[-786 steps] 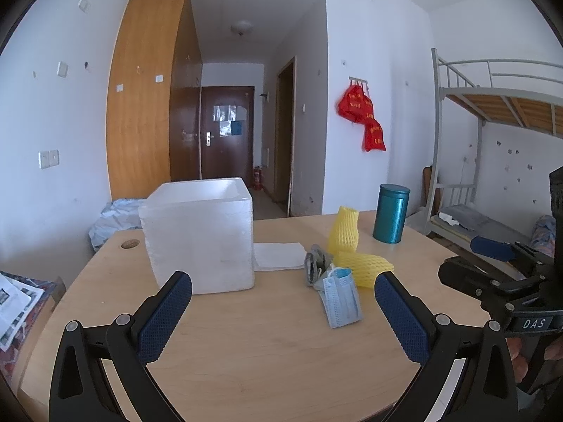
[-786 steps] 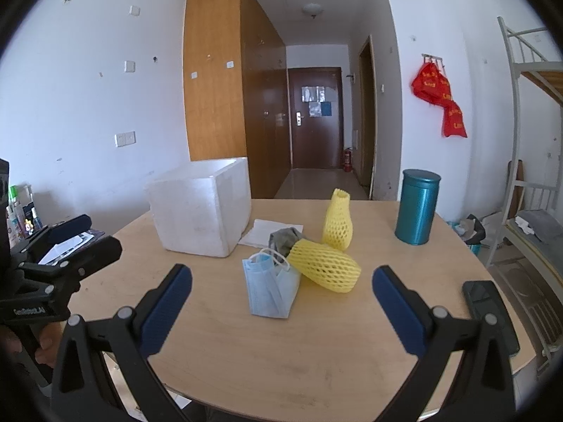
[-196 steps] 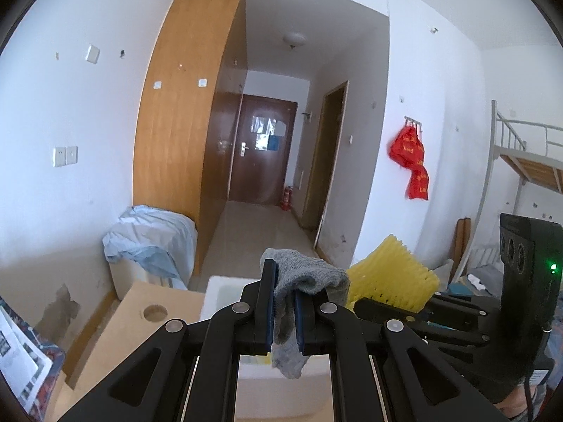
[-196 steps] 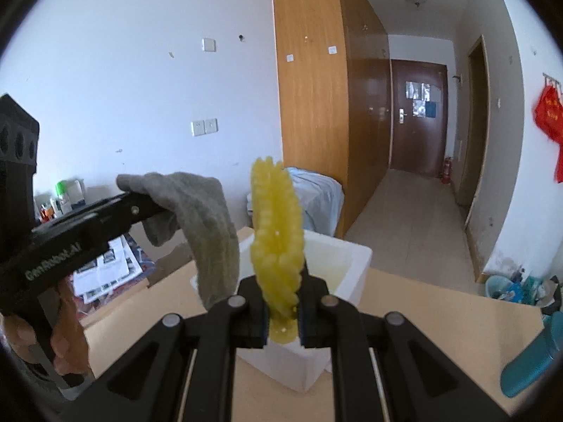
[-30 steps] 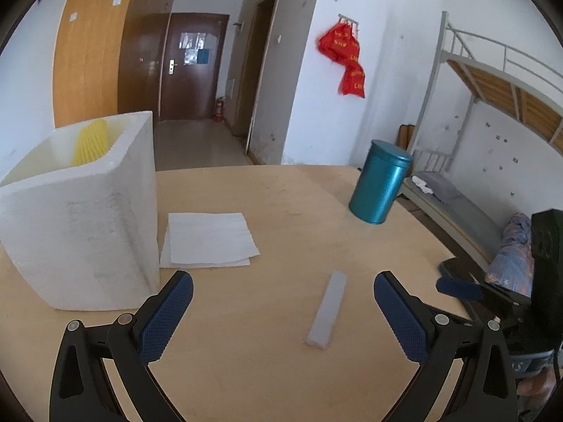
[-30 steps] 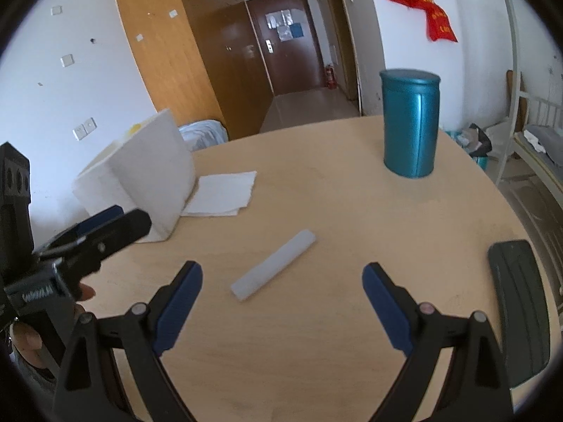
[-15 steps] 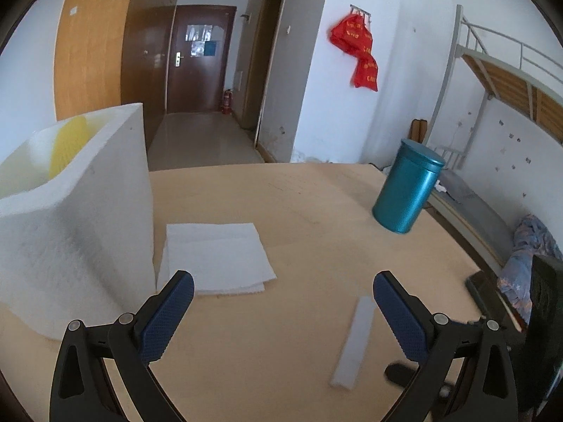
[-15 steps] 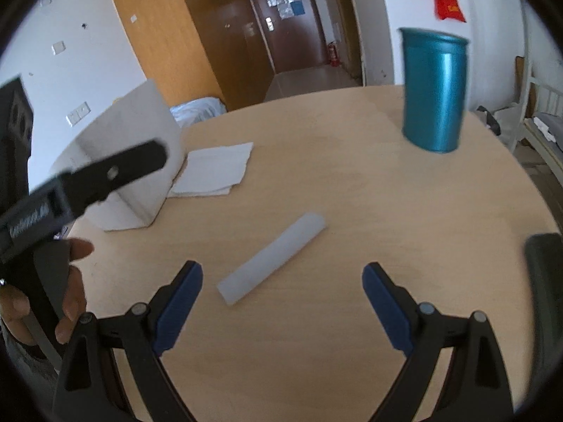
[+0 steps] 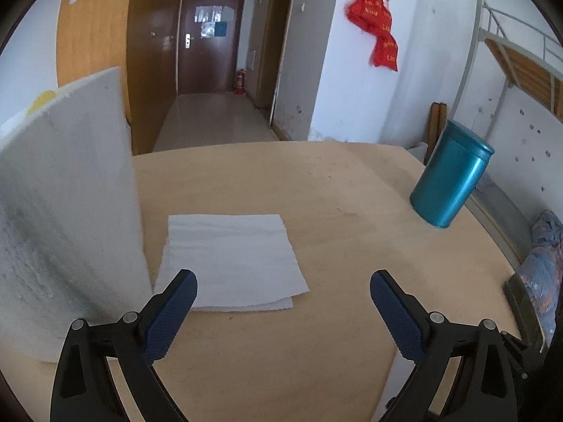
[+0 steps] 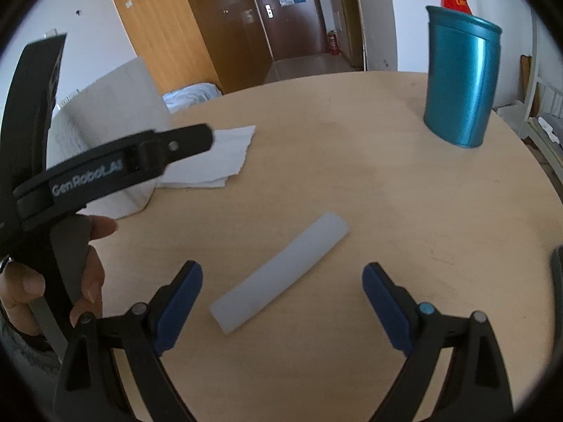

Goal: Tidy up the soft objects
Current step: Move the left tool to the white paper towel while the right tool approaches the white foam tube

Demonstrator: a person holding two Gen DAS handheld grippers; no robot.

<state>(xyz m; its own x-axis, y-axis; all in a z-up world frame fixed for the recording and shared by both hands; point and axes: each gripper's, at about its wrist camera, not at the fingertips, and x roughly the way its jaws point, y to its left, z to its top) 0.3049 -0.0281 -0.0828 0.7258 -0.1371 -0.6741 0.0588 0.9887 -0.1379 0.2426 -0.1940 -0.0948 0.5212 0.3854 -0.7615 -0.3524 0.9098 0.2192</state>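
Foam box [image 9: 67, 211]: far left on the tabletop [image 9: 334, 190], yellow netting [image 9: 42, 100] peeking over its rim.
Left tool [image 9: 283, 290]: jaws wide, empty, near the folded tissue [image 9: 228, 260].
Right tool [image 10: 281, 285]: spread open, lined up on the white foam strip [image 10: 281, 277], likely its next pick.
Teal canister [image 10: 461, 77]: far right, standing clear.

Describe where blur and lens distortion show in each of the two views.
Left wrist view: the foam box is smeared close to the lens, and the teal canister leans from fisheye bending. Right wrist view: the left gripper is motion-blurred; the table edge curves.

teal canister [image 9: 451, 178] upright | wooden table [image 9: 337, 190] | red hangings [image 9: 380, 40] on wall
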